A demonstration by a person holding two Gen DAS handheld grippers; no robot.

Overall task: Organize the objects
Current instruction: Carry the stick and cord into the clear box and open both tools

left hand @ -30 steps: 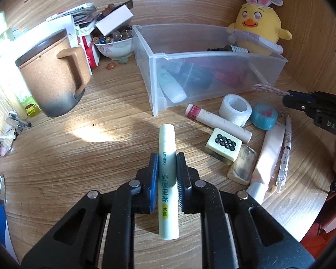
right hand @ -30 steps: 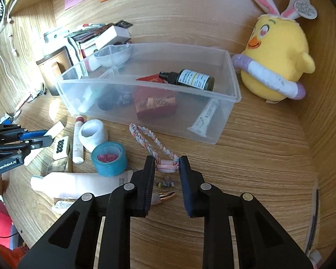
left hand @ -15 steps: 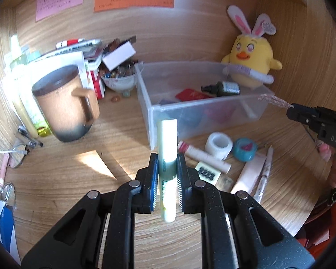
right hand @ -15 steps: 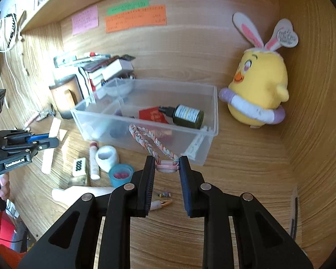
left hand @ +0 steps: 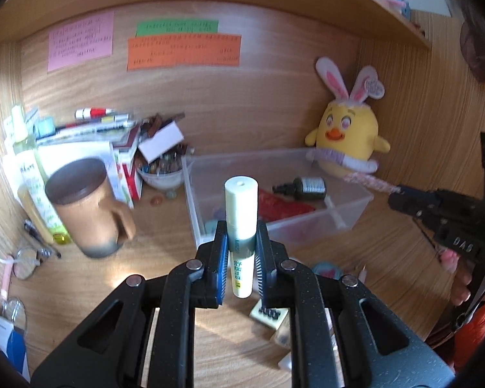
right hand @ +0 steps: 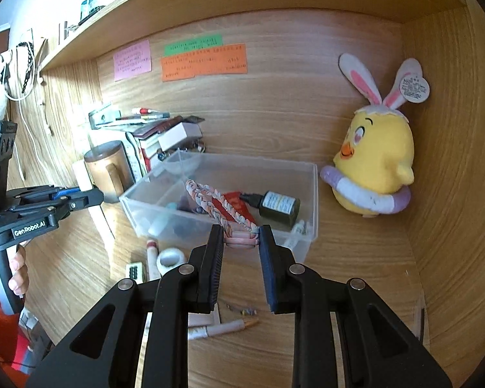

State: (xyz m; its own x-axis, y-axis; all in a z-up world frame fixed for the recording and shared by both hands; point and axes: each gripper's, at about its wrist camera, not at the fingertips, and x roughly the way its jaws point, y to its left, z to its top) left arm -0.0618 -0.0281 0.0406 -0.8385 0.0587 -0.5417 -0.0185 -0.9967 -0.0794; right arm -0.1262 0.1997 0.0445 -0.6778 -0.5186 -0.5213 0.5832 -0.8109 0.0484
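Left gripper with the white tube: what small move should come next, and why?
Probably carry the white tube forward over the clear bin and lower it in. The left gripper is shut on it, clear of the desk, with the open bin just beyond; the right gripper holds a braided cord.

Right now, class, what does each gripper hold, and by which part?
The left gripper clamps the pale green tube around its middle, tube upright. The right gripper pinches the braided cord by its pink end, the loop pointing away.

Bin [left hand: 355, 208] mid-desk; mug [left hand: 87, 207] left, plush [left hand: 349, 139] right behind, bottle [left hand: 307, 187] inside.
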